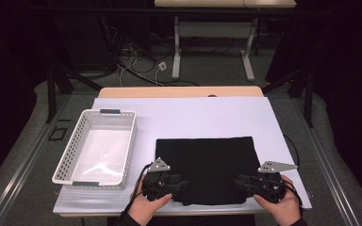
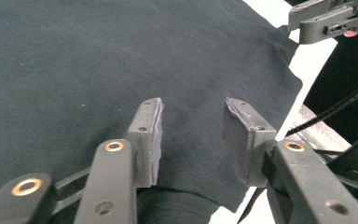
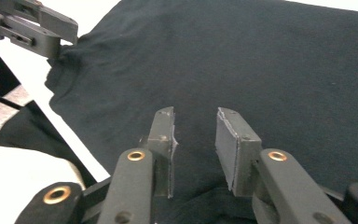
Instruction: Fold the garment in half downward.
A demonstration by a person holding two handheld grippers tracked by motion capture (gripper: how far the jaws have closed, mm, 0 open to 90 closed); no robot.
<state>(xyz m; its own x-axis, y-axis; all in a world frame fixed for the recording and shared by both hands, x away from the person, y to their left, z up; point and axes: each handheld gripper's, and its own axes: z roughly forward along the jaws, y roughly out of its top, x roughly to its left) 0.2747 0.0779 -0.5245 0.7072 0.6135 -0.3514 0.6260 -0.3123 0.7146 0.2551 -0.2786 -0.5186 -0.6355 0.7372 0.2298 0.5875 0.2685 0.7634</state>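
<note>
A black cloth lies flat and folded on the white table cover, towards the near side. My left gripper rests at the cloth's near left corner, pointing right. In the left gripper view its pads stand apart over the black cloth, with nothing pinched between them. My right gripper rests at the near right corner, pointing left. Its pads are likewise apart above the cloth. Each gripper view catches the other gripper farther off, the right gripper and the left gripper.
A white perforated basket stands empty at the left of the table. Bare white cover stretches behind the cloth up to the wooden far edge. Beyond it are cables on the floor and another table's legs.
</note>
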